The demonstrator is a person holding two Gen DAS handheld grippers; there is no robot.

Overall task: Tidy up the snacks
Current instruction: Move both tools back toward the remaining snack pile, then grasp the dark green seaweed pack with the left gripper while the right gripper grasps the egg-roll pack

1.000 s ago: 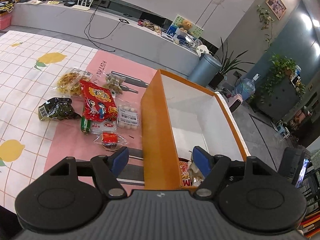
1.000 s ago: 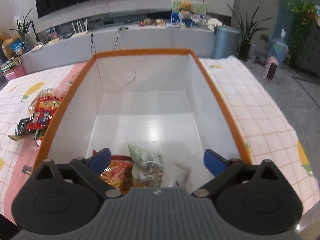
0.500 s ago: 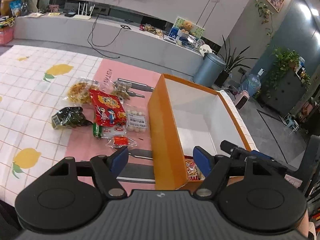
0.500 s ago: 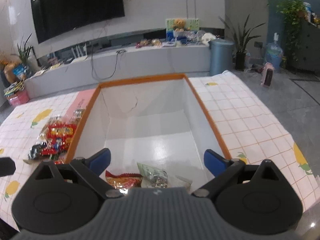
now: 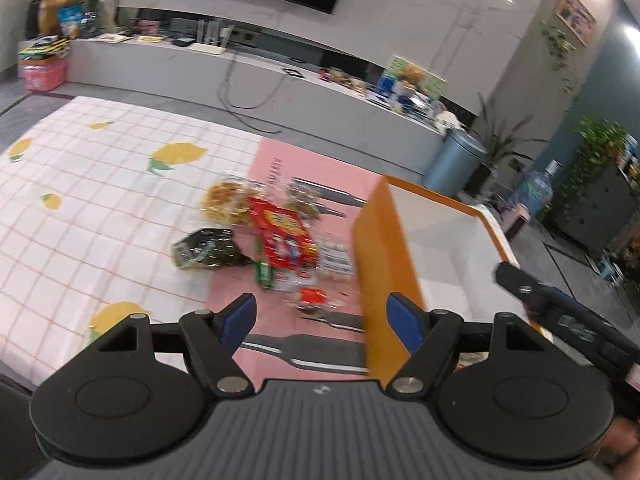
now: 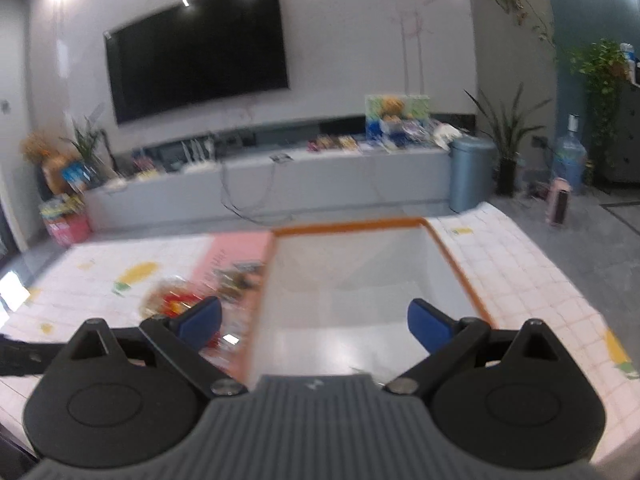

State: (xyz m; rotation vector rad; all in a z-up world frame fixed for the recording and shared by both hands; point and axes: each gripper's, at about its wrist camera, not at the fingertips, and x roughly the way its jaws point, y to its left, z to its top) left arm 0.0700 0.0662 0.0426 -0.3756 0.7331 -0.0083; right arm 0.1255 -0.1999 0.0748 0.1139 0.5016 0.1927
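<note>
- The left hand-held gripper [image 5: 322, 316] is hovering spread wide, gripping nothing; snack packets [image 5: 280, 236] are lying at its 12 o'clock, beside the orange box [image 5: 380, 248]
- The right hand-held gripper [image 6: 316, 318] is gaping empty over that box

A: What fills the room's background?
B: A black television [image 6: 198, 50] hangs above a long grey console [image 6: 280, 178]. A blue-grey bin [image 6: 470, 174] stands beside a potted plant [image 6: 506, 136], near a water jug [image 6: 568, 156].
A: And underneath?
B: A lemon-print checked cloth [image 5: 80, 200].
</note>
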